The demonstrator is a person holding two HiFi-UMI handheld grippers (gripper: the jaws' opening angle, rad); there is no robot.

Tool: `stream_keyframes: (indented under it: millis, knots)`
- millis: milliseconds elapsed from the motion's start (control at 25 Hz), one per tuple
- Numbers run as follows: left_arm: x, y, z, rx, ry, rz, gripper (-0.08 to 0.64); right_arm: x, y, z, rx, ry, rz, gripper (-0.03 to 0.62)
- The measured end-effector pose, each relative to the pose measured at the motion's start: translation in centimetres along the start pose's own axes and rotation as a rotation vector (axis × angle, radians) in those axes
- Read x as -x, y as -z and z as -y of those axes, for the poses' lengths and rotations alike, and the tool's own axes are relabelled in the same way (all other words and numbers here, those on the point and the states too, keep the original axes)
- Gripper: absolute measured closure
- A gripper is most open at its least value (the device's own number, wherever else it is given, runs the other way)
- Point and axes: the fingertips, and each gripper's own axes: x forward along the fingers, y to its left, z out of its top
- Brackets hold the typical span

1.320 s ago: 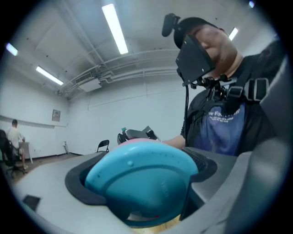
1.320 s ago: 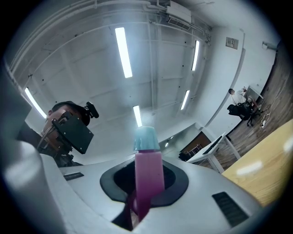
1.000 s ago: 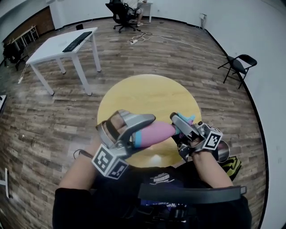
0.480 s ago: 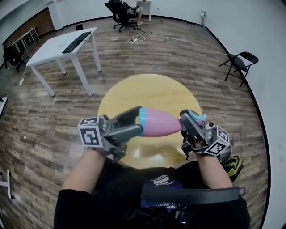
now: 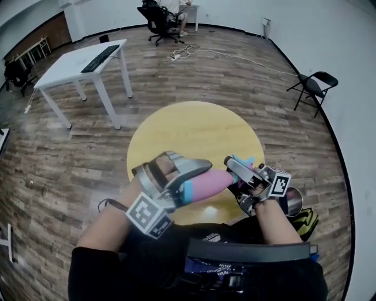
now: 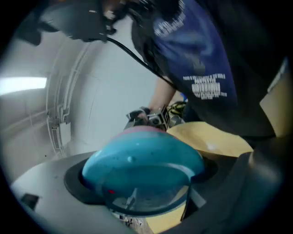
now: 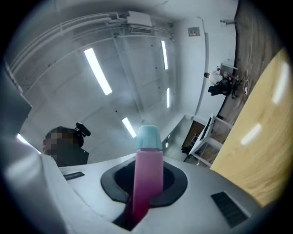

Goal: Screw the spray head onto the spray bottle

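Fingers of left gripper point(image 5: 192, 179) clamped on rounded pink-blue spray bottle point(image 5: 210, 182), right gripper point(image 5: 235, 170) pinching slim pink spray head point(image 7: 147, 173)

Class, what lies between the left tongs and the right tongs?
The pink bottle spans the gap: blue end in the left tongs, narrow end at the spray head held by the right tongs. The head view shows it.

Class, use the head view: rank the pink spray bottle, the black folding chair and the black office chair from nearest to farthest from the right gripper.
1. The pink spray bottle, immediately left of the right gripper, which holds the spray head.
2. The black folding chair, by the right-hand wall.
3. The black office chair, at the room's far end.
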Motion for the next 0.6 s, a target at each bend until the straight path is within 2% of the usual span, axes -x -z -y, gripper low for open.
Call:
stream_keyframes:
  millis: [40,80,120,160,240,280,320,360,400,440,520,600]
  knots:
    - [-0.1,0.7,0.0,-0.013,-0.026,-0.021,0.026,-0.4,0.0,-0.4,0.006,0.005,0.011,0.555]
    - [0.2,1.2,-0.8,0.098,-0.048,0.012,0.026,-0.7,-0.4,-0.8,0.037,0.004,0.030,0.557]
    - [1.1,1.8,-2.1,0.302,-0.068,0.099,0.026,-0.8,-1.1,-1.2,0.083,-0.005,0.060,0.557]
    - [2.4,2.4,-3.8,0.573,-0.083,0.240,0.021,-0.9,-2.1,-1.8,0.141,-0.017,0.101,0.558]
    - [5.3,4.4,-7.4,1.200,-0.083,0.618,0.020,-0.5,-3.9,-2.8,0.290,-0.022,0.163,0.558]
    - [6.3,5.7,-8.8,1.494,-0.060,0.805,0.020,-0.3,-4.2,-3.3,0.384,-0.008,0.160,0.558]
    - [6.7,6.7,-9.6,1.725,-0.018,0.950,0.020,-0.1,-4.0,-3.7,0.487,0.012,0.131,0.558]
    - [6.5,6.9,-9.7,1.866,0.036,1.027,0.020,-0.2,-3.4,-4.0,0.585,0.030,0.089,0.558]
    - [5.7,6.3,-9.2,1.915,0.089,1.023,0.019,-0.5,-2.6,-4.4,0.660,0.032,0.047,0.558]
    - [4.6,5.0,-8.4,1.892,0.131,0.957,0.018,-1.0,-1.7,-4.8,0.703,0.016,0.014,0.558]
    - [2.4,2.2,-7.1,1.744,0.191,0.800,0.017,-1.9,-0.7,-5.4,0.712,-0.028,-0.024,0.558]
    - [1.8,0.5,-6.9,1.590,0.210,0.730,0.018,-1.9,-0.9,-5.2,0.657,-0.042,-0.025,0.557]
